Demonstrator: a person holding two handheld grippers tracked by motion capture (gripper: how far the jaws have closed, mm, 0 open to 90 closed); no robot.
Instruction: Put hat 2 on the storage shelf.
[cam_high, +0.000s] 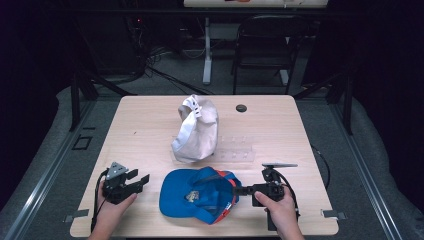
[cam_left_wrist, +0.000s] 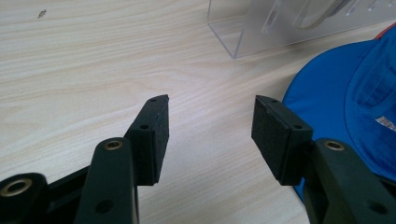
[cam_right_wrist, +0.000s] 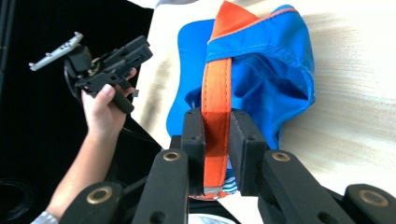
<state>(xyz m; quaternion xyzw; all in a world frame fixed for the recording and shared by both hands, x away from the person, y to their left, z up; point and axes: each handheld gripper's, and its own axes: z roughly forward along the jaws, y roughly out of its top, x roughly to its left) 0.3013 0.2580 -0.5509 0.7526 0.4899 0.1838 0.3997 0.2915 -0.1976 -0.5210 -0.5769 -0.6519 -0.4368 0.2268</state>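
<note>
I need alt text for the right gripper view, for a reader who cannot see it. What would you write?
The right gripper has its two black jaws shut on the orange strap of a blue cap that lies on a light wooden table. At the left, against a dark background, a hand holds the left gripper.

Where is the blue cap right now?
High view: the blue cap lies near the table's front edge, between both grippers, in front of the beige cap; the right gripper clamps its orange strap.

A light wooden table (cam_high: 140, 125) is shown, on which a blue cap (cam_high: 192, 197), a beige cap (cam_high: 196, 131) and a clear stand (cam_high: 235, 152) are laid.
</note>
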